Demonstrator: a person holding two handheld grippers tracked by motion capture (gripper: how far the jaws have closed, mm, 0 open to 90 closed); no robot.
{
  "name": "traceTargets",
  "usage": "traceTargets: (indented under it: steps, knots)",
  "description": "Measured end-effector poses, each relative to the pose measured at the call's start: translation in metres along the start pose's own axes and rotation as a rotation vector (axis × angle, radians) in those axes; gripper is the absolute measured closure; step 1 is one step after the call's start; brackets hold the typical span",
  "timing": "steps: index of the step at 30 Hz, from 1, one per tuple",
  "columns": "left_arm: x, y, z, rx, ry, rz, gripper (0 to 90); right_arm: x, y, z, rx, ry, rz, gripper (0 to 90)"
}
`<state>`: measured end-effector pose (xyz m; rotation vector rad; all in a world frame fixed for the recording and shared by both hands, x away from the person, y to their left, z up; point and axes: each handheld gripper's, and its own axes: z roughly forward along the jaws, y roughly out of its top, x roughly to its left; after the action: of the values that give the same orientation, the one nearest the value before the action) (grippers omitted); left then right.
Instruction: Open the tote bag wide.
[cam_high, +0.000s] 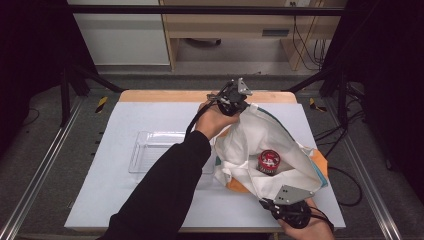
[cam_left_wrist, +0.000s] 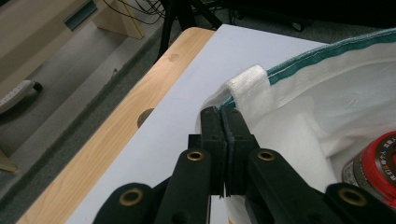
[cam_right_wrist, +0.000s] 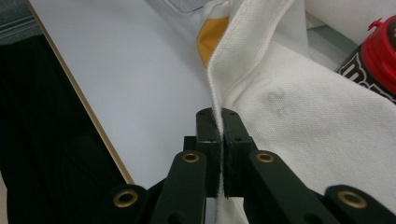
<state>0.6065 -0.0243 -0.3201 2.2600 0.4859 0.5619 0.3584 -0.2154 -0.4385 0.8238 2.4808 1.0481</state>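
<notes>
Black right gripper (cam_high: 274, 202), jaws clamped on the near hem of a white cloth bag (cam_high: 260, 140), is being matched by the left gripper (cam_high: 235, 106), pinching the far rim; the red-capped jar (cam_high: 269, 161) inside is best kept by holding both edges evenly raised.

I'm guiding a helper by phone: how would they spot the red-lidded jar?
Start at the white table, then find the white cloth bag on its right side, held open. The jar stands inside the bag's mouth, the one small round thing there, dark-bodied with a red lid.
</notes>
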Motion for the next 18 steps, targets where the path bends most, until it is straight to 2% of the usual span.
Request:
traceTargets:
  steps: [18]
  knots:
    - [0.003,-0.009,0.022,0.033,-0.015,-0.013,89.0,-0.001,-0.005,0.007,0.008,0.015,0.026,88.5]
